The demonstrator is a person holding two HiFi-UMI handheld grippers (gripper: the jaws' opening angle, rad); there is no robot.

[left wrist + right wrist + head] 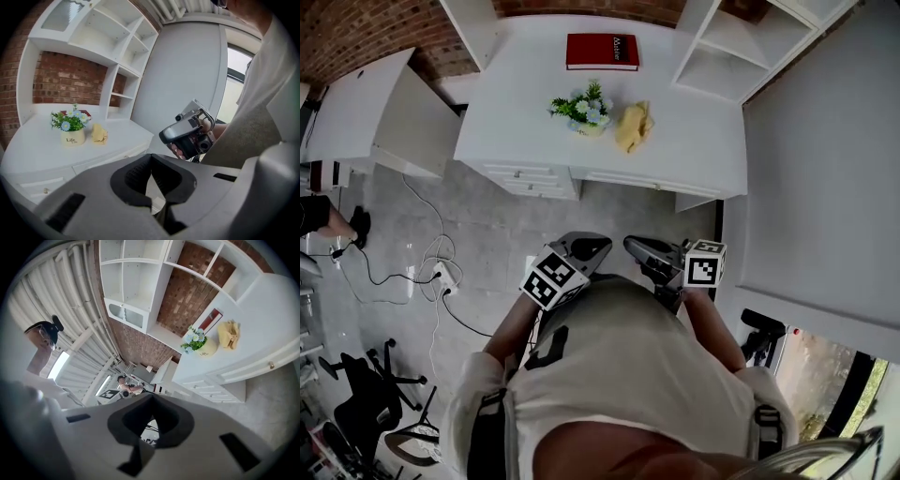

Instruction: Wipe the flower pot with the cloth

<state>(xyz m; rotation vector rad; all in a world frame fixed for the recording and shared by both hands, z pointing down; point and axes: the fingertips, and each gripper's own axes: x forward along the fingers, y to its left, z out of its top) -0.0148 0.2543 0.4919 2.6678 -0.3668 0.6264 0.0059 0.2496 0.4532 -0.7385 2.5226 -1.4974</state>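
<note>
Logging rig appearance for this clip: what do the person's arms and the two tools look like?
The left tool and the right tool both have matte grey bodies with dark pads set in a rounded cut-out. Each carries a white cube printed with black square markers. The person wears a pale short-sleeved top with dark straps over it.

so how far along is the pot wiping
Done: nothing visible yet. The cloth lies beside the flower pot on the desk, with no gripper on it. In hand: nothing; the left gripper and right gripper have their fingers shut on nothing, well short of the desk. Left: reach the desk, grasp the cloth, wipe the pot.
</note>
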